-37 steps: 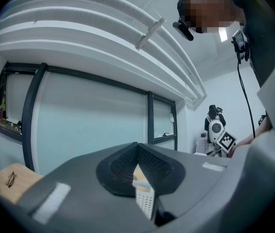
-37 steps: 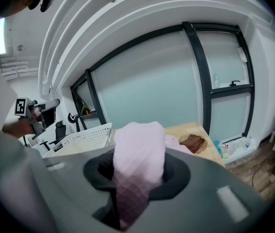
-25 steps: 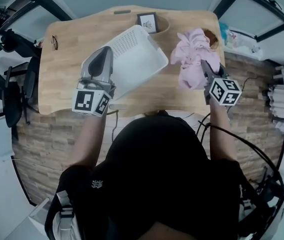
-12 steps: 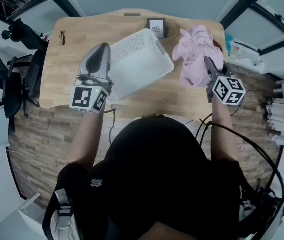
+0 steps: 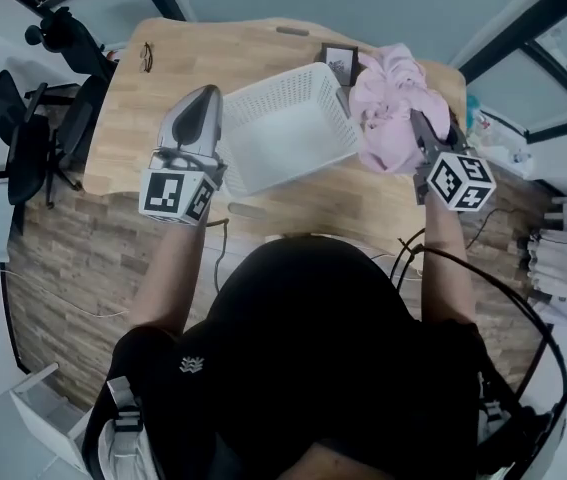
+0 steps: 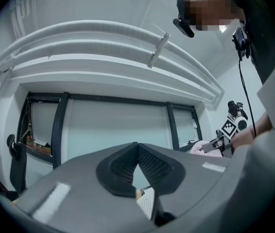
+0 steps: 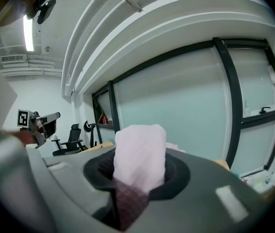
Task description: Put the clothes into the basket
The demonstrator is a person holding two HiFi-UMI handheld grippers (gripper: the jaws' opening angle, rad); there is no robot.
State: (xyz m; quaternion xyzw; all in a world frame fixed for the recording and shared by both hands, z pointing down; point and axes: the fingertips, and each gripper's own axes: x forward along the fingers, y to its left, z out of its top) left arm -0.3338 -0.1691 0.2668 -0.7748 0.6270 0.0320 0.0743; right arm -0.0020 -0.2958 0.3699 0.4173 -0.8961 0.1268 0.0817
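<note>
A white mesh basket [image 5: 285, 133] stands on the wooden table [image 5: 153, 98]. A bundle of pink clothes [image 5: 393, 108] hangs just off the basket's right rim, and my right gripper [image 5: 418, 133] is shut on it. In the right gripper view a fold of pink cloth [image 7: 139, 152] sticks up between the pads of that gripper [image 7: 139, 178]. My left gripper [image 5: 201, 103] hovers at the basket's left corner. In the left gripper view its tips [image 6: 137, 147] meet with nothing between them, and basket mesh [image 6: 147, 205] shows below.
A small framed card [image 5: 340, 63] stands behind the basket, and a pair of glasses [image 5: 146, 56] lies at the table's far left. Black office chairs [image 5: 23, 148] stand left of the table. Cables [image 5: 483, 268] trail on the floor at right.
The right gripper has carried the pink clothes up against the basket's right rim. The head view has swung, so the table sits turned in the picture. The left gripper has stayed by the basket.
</note>
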